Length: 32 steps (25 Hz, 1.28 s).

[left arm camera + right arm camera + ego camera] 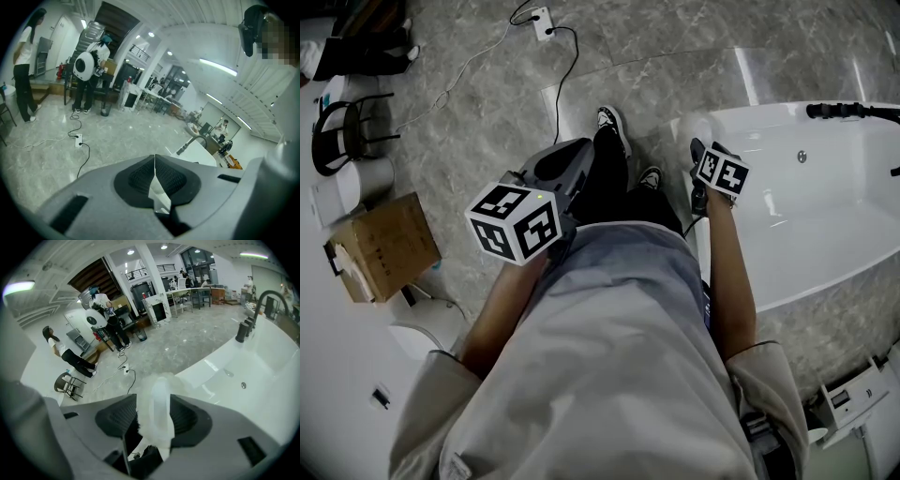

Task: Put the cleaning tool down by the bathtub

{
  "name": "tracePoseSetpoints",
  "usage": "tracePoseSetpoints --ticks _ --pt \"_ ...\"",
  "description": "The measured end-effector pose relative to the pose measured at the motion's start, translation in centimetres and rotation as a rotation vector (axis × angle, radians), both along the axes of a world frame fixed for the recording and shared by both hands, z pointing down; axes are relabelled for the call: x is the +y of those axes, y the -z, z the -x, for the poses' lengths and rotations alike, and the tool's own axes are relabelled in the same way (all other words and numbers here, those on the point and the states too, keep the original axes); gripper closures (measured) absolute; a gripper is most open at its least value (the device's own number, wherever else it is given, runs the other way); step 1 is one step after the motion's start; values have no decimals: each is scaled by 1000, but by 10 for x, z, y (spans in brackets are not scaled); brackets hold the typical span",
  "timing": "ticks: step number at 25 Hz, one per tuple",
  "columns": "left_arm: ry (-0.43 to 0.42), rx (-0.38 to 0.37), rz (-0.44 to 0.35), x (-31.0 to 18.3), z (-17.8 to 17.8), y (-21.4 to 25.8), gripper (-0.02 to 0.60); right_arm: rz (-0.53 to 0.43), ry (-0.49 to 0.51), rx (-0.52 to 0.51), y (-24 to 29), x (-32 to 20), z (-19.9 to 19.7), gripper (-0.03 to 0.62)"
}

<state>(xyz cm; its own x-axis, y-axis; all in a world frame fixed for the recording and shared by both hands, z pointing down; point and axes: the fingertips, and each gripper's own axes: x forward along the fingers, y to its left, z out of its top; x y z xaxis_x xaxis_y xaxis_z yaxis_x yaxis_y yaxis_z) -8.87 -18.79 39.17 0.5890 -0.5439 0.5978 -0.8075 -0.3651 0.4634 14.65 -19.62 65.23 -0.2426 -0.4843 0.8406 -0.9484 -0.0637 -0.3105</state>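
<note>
You are at the letting-go step. Your right gripper (157, 401) has its jaws wide apart. The white fluffy cleaning tool (159, 420) stands loose between them, right by the near end of the bathtub (773, 111). I cannot see if its bottom sits on the floor (487, 103).

Next, I think you should lift the right gripper straight off, so the jaws do not drag the tool over.

Your left gripper (154, 176) has its jaws pressed together, away from the tub.

The tub rim is just beside your right hand. Your shoes (612, 120) are near too. A cable (562, 75) lies farther out, so the floor to your left has more room.
</note>
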Motion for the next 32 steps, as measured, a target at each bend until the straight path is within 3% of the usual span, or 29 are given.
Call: tracePoseSetpoints --ticks 13,25,32 --pt "-2 24 -10 2 -6 1 571 -82 2 -8 34 6 -6 404" --pt "-7 43 -23 1 -14 2 571 -205 51 -83 90 6 -2 495" --pt "-13 56 -34 0 -22 4 571 -270 72 -131 133 9 2 513"
